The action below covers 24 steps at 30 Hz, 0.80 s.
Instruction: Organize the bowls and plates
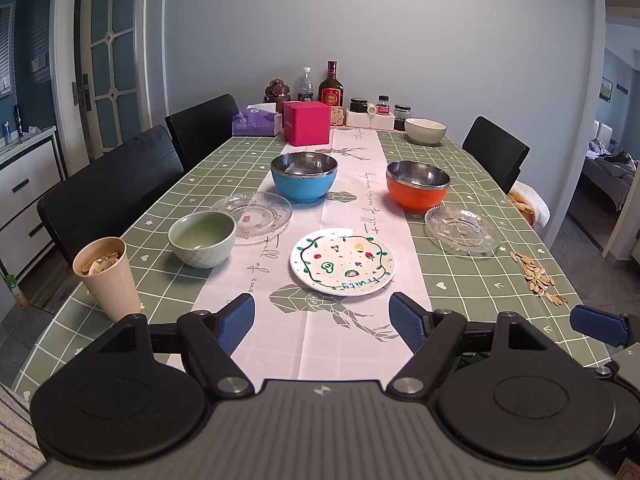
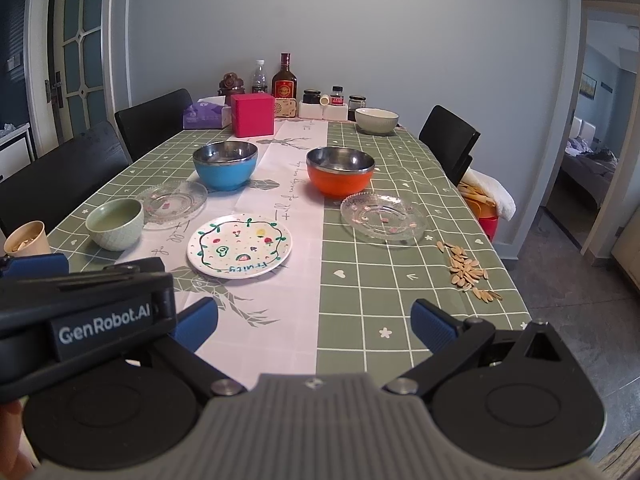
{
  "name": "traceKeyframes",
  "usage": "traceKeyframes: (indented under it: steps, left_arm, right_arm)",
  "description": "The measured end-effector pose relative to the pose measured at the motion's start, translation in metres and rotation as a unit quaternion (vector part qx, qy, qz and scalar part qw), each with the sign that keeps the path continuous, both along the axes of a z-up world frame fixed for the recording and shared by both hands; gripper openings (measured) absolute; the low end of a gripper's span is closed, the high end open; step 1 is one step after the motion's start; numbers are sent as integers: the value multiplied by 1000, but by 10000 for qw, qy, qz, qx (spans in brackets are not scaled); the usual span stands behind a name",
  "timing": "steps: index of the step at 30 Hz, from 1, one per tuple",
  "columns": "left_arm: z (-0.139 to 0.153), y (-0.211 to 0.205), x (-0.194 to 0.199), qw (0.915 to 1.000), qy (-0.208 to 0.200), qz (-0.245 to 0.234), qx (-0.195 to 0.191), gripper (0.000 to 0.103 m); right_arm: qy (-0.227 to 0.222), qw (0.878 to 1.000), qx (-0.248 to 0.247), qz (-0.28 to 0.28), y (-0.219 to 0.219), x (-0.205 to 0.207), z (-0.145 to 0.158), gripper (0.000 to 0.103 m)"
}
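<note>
Paper cup [image 1: 107,276] of husks farthest left of the painted plate [image 1: 343,261], near the bench [image 1: 460,276] edge. Next, green bowl [image 1: 202,239], just left of the painted plate, touching or overlapping the rim of a clear glass plate [image 1: 256,212] behind it. Blue bowl [image 1: 304,176] beyond the painted plate, on the white runner. Orange bowl [image 1: 418,185] beyond and right of the painted plate; second glass plate [image 1: 462,230] just in front of that bowl. Pale bowl [image 1: 425,131] far behind, near bottles at the wall. Loose seeds [image 1: 536,276] right of the painted plate. Left tool [image 1: 322,320] spread wide, empty, hovering just short of the painted plate. Right tool [image 2: 316,322] likewise spread, holding nothing, off to the plate's right.
</note>
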<state>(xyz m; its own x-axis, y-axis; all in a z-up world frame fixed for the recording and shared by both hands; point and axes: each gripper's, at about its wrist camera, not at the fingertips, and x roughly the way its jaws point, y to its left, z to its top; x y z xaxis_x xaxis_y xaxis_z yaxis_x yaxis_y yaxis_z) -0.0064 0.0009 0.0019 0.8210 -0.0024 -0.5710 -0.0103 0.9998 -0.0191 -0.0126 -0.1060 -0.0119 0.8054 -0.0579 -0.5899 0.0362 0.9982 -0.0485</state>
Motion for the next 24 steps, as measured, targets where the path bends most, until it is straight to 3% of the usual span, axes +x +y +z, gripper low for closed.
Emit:
traceKeyframes:
  steps: [9, 24]
  left_arm:
    - [0, 2, -1, 9999, -35, 59, -140, 90]
    - [-2, 2, -1, 9999, 2, 95, -84, 90]
  right_arm:
    - [145, 9994, 326, 27, -5, 2, -1, 100]
    - [81, 9999, 117, -28, -3, 0, -1, 100]
